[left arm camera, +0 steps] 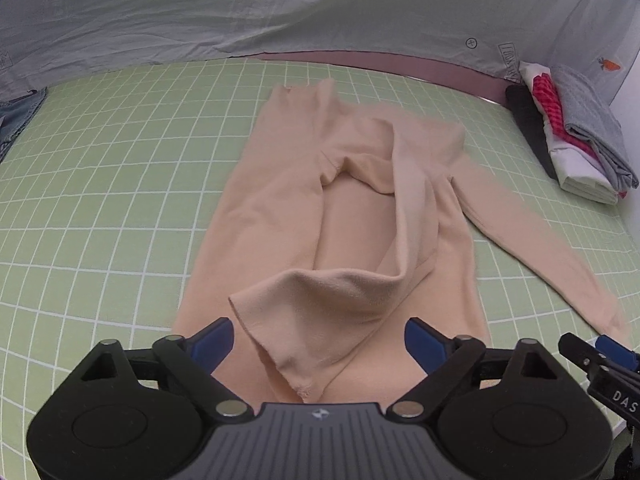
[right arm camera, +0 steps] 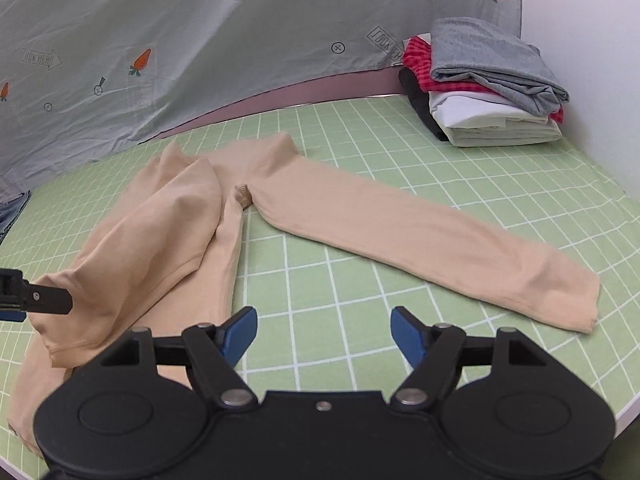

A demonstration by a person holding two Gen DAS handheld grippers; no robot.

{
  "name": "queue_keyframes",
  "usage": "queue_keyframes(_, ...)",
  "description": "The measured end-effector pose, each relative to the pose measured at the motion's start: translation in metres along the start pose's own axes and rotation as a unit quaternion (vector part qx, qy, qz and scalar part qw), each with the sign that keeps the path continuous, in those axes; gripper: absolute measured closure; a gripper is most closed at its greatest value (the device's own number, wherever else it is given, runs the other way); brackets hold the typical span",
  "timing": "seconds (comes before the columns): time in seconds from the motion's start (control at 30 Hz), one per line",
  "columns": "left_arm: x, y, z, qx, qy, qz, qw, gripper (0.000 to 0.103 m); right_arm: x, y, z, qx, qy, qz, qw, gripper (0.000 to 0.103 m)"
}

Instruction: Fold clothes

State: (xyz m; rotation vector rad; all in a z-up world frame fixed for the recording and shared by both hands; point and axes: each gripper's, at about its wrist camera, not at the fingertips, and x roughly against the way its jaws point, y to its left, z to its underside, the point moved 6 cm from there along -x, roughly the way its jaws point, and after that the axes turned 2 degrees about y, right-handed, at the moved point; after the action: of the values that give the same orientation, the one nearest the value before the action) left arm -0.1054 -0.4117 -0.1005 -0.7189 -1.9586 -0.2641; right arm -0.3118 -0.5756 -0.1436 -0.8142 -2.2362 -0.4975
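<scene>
A peach long-sleeved top (left arm camera: 280,208) lies flat on the green checked sheet (left arm camera: 100,200). Its left sleeve (left arm camera: 320,300) is folded across the body, its cuff lying between my open left gripper's (left arm camera: 318,340) blue fingers. The right sleeve (right arm camera: 420,236) stretches out flat to the right. My right gripper (right arm camera: 324,332) is open and empty above the sheet, just short of the right sleeve and beside the body (right arm camera: 160,232). It also shows at the right edge of the left wrist view (left arm camera: 600,356). The left gripper shows at the left edge of the right wrist view (right arm camera: 36,296).
A stack of folded clothes (right arm camera: 488,84), grey on top, sits at the far right corner by the white wall. A grey carrot-print cloth (left arm camera: 280,4) hangs along the back. Blue denim (left arm camera: 16,120) lies at the far left. The bed's edge (right arm camera: 628,408) runs near right.
</scene>
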Motion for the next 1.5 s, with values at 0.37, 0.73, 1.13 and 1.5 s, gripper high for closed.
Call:
queue_keyframes(0.37, 0.029, 0.074, 0.021, 0.336, 0.002, 0.143, 0.931, 0.1, -0.006, 0.004, 0.007, 0.002, 0.019, -0.004, 1.0, 0.029)
queue_keyframes(0.73, 0.026, 0.122, 0.069, 0.344, 0.059, 0.024, 0.9368, 0.075, -0.027, 0.046, 0.01, 0.024, 0.043, -0.062, 0.997, 0.029)
queue_keyframes(1.13, 0.04, 0.118, 0.015, 0.227, 0.002, -0.062, 0.972, 0.016, -0.037, 0.045, -0.012, -0.052, 0.037, -0.092, 0.994, 0.029)
queue_keyframes(1.5, -0.007, 0.096, -0.029, 0.168, 0.036, -0.07, 0.9826, 0.014, -0.058, 0.011, -0.039, -0.092, 0.022, -0.046, 0.994, 0.028)
